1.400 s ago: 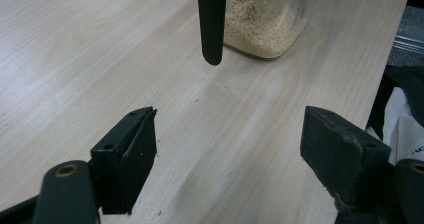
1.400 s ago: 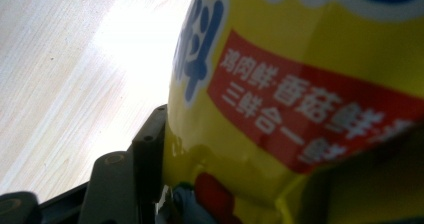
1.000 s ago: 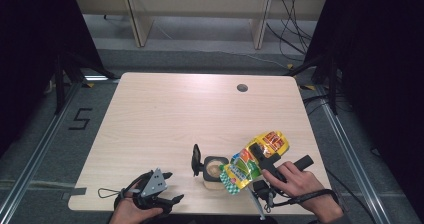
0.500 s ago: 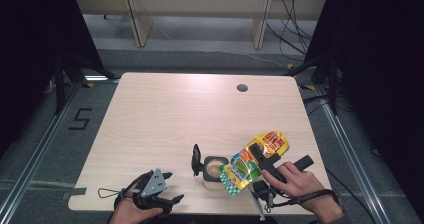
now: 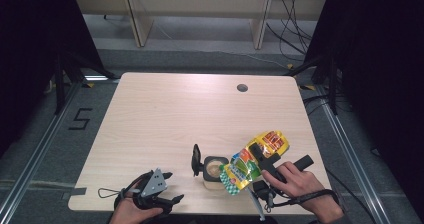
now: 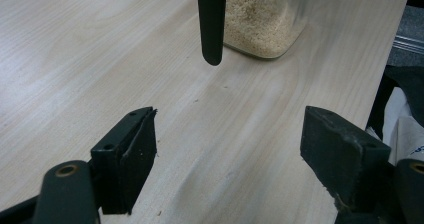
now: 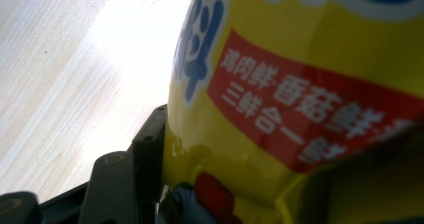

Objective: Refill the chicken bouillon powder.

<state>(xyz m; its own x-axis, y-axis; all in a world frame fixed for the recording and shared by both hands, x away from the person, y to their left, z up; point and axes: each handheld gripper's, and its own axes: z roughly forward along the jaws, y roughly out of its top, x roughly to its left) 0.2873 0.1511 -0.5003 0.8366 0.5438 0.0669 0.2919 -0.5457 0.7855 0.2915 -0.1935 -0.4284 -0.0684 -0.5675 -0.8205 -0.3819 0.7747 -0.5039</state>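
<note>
Yellow foil with red, green and blue print forms the seasoning pouch (image 5: 252, 160), which is tilted over the jar (image 5: 214, 170) with its lower end at the jar's mouth. The right hand-held gripper (image 5: 261, 153) grips the pouch across its middle; in the right gripper view the pouch (image 7: 310, 99) sits between the jaws, pressed against the left jaw. The right hand (image 5: 300, 181) holds this gripper at about 5 o'clock on the bench (image 5: 165, 114).

The jar stands upright near the front edge, at roughly 6 o'clock, and holds pale granules. A black lid (image 5: 196, 160) stands open on edge at the jar's 9 o'clock side. In the left gripper view the jar (image 6: 262, 19) lies ahead at 12 o'clock, with the lid (image 6: 211, 21) in front of it.

The left hand-held gripper (image 5: 167, 186) rests at about 7 o'clock, well apart from the jar. Its jaws stand wide open with nothing between them.
</note>
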